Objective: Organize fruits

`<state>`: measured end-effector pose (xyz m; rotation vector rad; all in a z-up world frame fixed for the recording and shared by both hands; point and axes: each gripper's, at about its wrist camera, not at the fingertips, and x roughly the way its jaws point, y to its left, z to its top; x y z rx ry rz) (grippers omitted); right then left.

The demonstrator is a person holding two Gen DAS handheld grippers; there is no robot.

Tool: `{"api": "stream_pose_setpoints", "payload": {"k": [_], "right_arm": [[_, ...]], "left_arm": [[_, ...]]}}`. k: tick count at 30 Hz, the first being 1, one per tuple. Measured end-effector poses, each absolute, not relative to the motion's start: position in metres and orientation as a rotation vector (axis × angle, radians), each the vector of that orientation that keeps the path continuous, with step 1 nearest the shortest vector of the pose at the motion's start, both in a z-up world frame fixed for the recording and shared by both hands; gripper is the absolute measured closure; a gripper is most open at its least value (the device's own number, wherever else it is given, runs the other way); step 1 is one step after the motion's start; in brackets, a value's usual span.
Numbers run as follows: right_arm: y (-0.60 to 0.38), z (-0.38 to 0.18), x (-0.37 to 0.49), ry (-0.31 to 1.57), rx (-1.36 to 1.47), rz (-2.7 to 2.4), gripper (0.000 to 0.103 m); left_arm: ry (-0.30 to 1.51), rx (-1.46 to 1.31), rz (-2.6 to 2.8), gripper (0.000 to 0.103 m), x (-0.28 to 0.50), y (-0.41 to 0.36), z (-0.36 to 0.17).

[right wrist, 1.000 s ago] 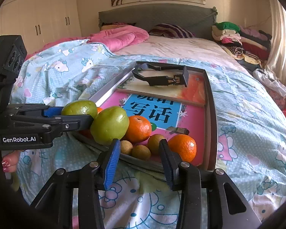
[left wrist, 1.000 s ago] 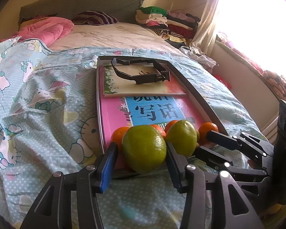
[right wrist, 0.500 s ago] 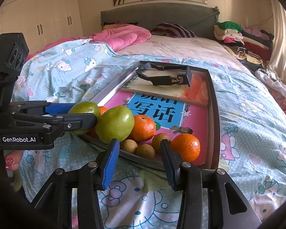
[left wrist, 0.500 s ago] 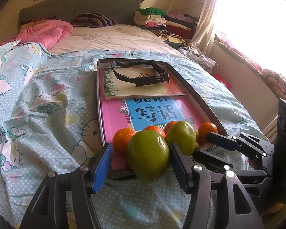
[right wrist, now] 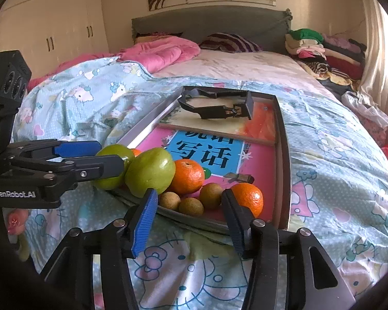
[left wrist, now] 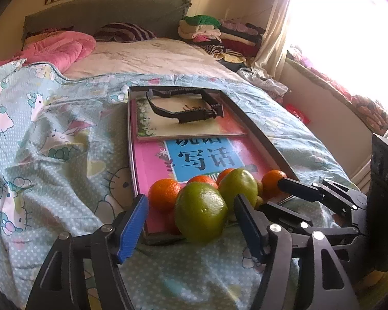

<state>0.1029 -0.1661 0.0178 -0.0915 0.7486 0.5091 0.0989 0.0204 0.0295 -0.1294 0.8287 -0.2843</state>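
A: Since a second ago, both grippers are backing off a little; the green fruit that sat snug between the left gripper (left wrist: pixel 191 222) jaws is now lying with a clear gap on either side, lower centre of the left wrist view.

B: So that gripper is spread apart and holding nothing?

A: Yes. The right gripper (right wrist: pixel 188 214) is also spread apart and empty, hovering over the small brown fruits (right wrist: pixel 191 205) at the tray (right wrist: pixel 284 155) near edge.

B: What is worrying you?

A: Going left to right: the near green fruit (left wrist: pixel 200 213) is sitting right at the tray's front lip, partly over the bedspread (left wrist: pixel 51 155). It is round and smooth-skinned, so I judge a nudge from a jaw could roll it onto the soft, rumpled cloth.

B: And the rest?

A: The second green fruit (right wrist: pixel 150 171) is leaning against a dimpled orange (right wrist: pixel 187 177), so pulling one may be shifting its neighbours. The brown ones are small and dull-skinned, easy to pinch off-centre. The far-right orange (right wrist: pixel 248 199) is sitting just behind the right jaw. The tray itself is resting on bedding, likely tilting under any downward push.
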Motion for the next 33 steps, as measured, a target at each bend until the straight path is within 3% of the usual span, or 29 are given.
{"api": "stream_pose_setpoints", "payload": {"k": [3, 7, 14, 17, 33], "right_arm": [[-0.169, 0.019, 0.102, 0.743, -0.082, 0.500, 0.049], [-0.174, 0.022, 0.101, 0.729, -0.068, 0.477, 0.040], [-0.185, 0.034, 0.089, 0.680, -0.046, 0.442, 0.032], [-0.192, 0.039, 0.075, 0.643, -0.030, 0.435, 0.024], [-0.224, 0.015, 0.024, 0.666, 0.029, 0.389, 0.023]], "left_arm": [[0.818, -0.135, -0.290, 0.033, 0.097, 0.020, 0.033], [0.800, -0.139, -0.283, 0.031, 0.093, 0.023, 0.039], [0.750, -0.142, -0.240, 0.022, 0.077, 0.026, 0.056], [0.722, -0.132, -0.199, 0.015, 0.060, 0.024, 0.063], [0.807, -0.153, -0.060, 0.014, 0.015, 0.006, 0.017]]}}
